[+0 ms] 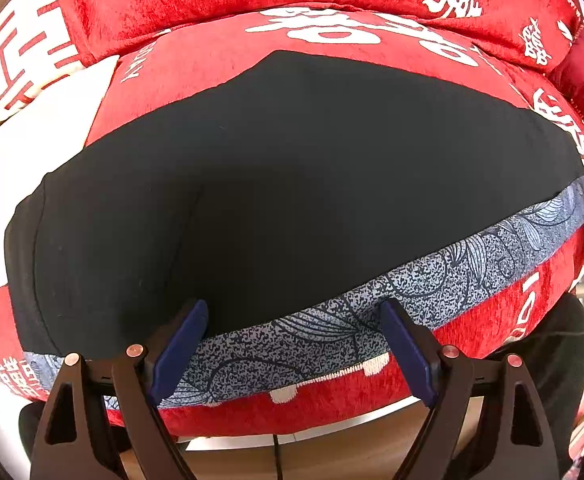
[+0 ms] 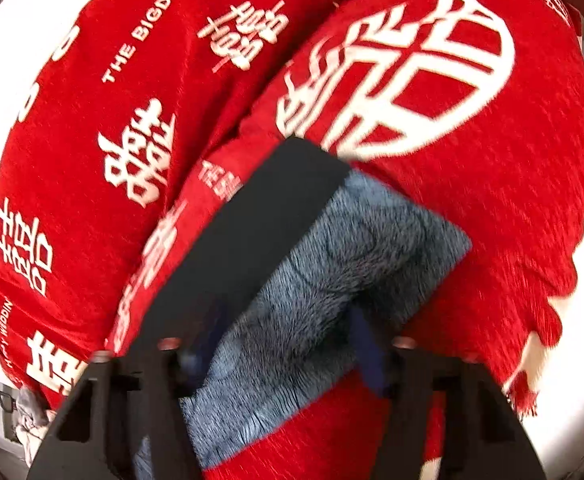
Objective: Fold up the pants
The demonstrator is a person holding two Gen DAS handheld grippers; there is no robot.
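Note:
The pants (image 1: 284,184) lie spread on the red sofa seat: a broad black layer with a blue-grey patterned band (image 1: 432,280) along the near edge. My left gripper (image 1: 292,320) is open, its blue fingers (image 1: 180,344) straddling the patterned band near the front edge, nothing held. In the right wrist view the picture is blurred by motion; the pants show as a black strip (image 2: 260,232) and a blue-grey patterned part (image 2: 332,280). My right gripper (image 2: 288,328) is open above the patterned part, fingers apart on either side.
The red sofa cushion (image 1: 220,52) with white characters carries the pants; back cushions (image 2: 104,100) rise behind. A white cloth (image 1: 32,148) lies at the left of the seat. The wooden floor (image 1: 332,452) shows below the sofa's front edge.

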